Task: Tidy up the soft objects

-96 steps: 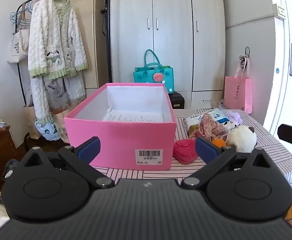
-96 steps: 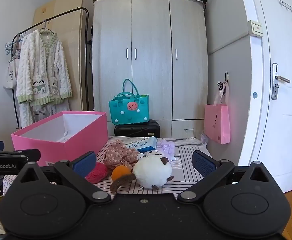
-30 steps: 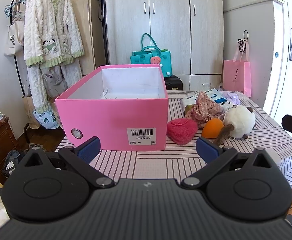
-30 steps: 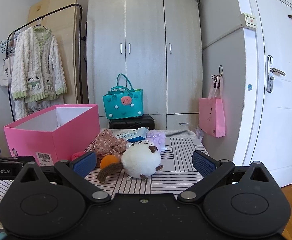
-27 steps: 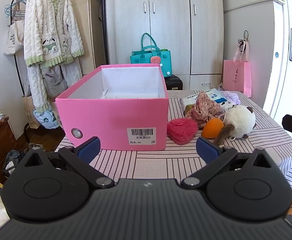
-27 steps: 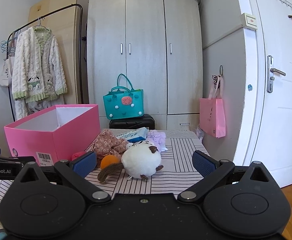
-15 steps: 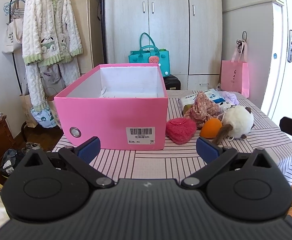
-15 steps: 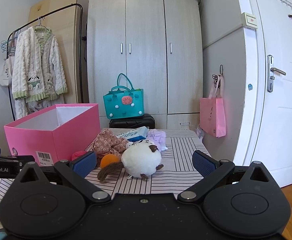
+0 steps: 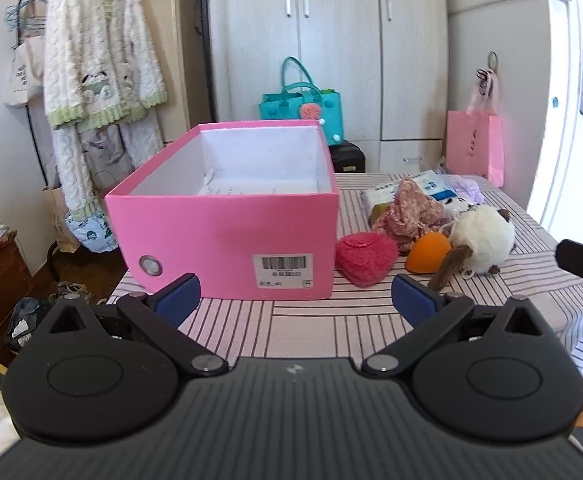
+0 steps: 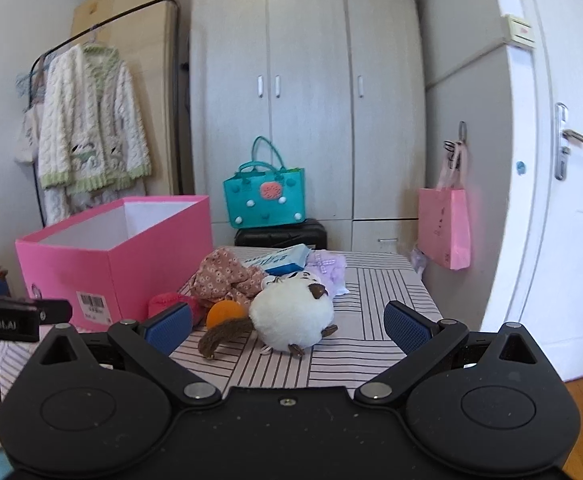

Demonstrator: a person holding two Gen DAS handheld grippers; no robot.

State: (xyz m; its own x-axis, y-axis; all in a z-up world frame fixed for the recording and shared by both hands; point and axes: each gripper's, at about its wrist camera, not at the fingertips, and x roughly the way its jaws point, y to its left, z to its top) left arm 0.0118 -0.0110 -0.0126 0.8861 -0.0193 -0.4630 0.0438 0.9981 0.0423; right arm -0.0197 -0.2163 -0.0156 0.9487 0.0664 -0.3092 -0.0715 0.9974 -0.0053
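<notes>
An open pink box (image 9: 227,236) stands on the striped table (image 9: 311,320); it also shows in the right wrist view (image 10: 131,248). Right of it lie a red plush heart (image 9: 365,258), an orange ball (image 9: 427,252), a white plush cat (image 9: 481,238), floral cloth (image 9: 411,212), a tissue pack (image 9: 427,188) and a lilac cloth (image 9: 465,190). My left gripper (image 9: 295,300) is open and empty, in front of the box. My right gripper (image 10: 287,326) is open and empty, just short of the white plush cat (image 10: 291,314) and orange ball (image 10: 225,312).
A teal bag (image 10: 265,196) on a black case stands beyond the table before the wardrobe (image 10: 307,100). A pink paper bag (image 10: 445,232) hangs on the right wall. A clothes rack with a white cardigan (image 9: 99,68) stands left. The door (image 10: 571,200) is right.
Both grippers have drawn back slightly over three seconds, so more of the table shows. In the last half second the right gripper edged closer to the plush cat. Both stay open.
</notes>
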